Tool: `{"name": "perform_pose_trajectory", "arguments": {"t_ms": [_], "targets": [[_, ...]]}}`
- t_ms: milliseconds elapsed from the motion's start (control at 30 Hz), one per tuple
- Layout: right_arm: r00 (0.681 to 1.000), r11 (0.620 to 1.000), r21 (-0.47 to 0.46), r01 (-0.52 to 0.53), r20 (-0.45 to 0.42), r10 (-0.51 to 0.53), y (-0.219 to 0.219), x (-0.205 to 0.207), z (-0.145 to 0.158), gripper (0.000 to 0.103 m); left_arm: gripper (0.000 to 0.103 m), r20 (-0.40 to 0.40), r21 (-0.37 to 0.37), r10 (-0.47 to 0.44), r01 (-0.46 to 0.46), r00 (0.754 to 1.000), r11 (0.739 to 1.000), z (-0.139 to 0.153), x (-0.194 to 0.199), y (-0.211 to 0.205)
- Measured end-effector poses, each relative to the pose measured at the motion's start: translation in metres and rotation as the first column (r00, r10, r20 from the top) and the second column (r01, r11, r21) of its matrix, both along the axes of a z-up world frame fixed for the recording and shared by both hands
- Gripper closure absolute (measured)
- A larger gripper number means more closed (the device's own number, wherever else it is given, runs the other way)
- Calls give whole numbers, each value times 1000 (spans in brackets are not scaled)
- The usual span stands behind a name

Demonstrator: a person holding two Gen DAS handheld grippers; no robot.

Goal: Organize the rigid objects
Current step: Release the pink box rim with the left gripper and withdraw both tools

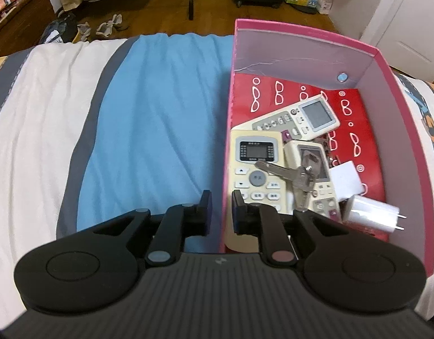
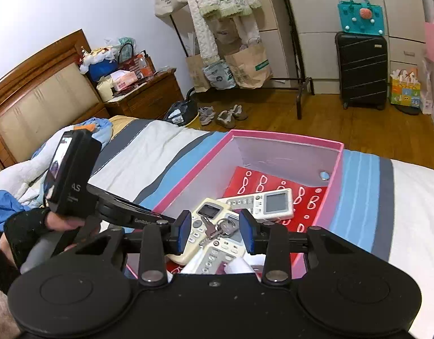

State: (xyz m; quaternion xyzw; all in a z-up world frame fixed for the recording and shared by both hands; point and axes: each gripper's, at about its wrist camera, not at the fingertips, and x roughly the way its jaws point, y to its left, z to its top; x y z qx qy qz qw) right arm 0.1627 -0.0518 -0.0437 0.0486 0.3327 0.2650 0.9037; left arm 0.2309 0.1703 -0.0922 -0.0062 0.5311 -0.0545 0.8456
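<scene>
Pink box [image 1: 301,29] wall sits clamped between left tongs [image 1: 222,212], angled steeply downward.

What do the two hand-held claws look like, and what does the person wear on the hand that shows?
Both claws are matte black plastic with two round discs at the base, a ribbed body and linkage arms with metal rivets. The left claw and the right claw have dark blue rubber pads on the fingers. In the right wrist view the left claw carries a black camera block with white lettering, and the hand wears a black fingerless glove.
</scene>
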Motion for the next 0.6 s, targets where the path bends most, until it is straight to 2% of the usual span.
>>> {"name": "perform_pose_trajectory", "arguments": {"t_ms": [167,233,300,367,433,600], "targets": [[997,1000,-21,0,76,2,-10,-23,12,60,74,54,38,-14,12,998,999,25,-15,-16],[996,1000,-11,0,86,1,-17,-32,16,59,72,82,74,-9,3,997,997,36,-24,-24],[996,1000,-4,0,90,0,-23,-40,22,58,70,95,61,-19,13,995,998,44,-34,-31],[995,998,-57,5,96,0,-27,-50,27,55,68,101,54,-37,32,994,998,52,-44,-40],[991,992,-125,22,137,-5,-30,-64,33,55,65,122,91,-55,44,991,995,61,-54,-51],[985,991,-122,54,171,-33,-50,-90,41,51,61,169,93,-91,77,981,993,85,-76,-77]]}}
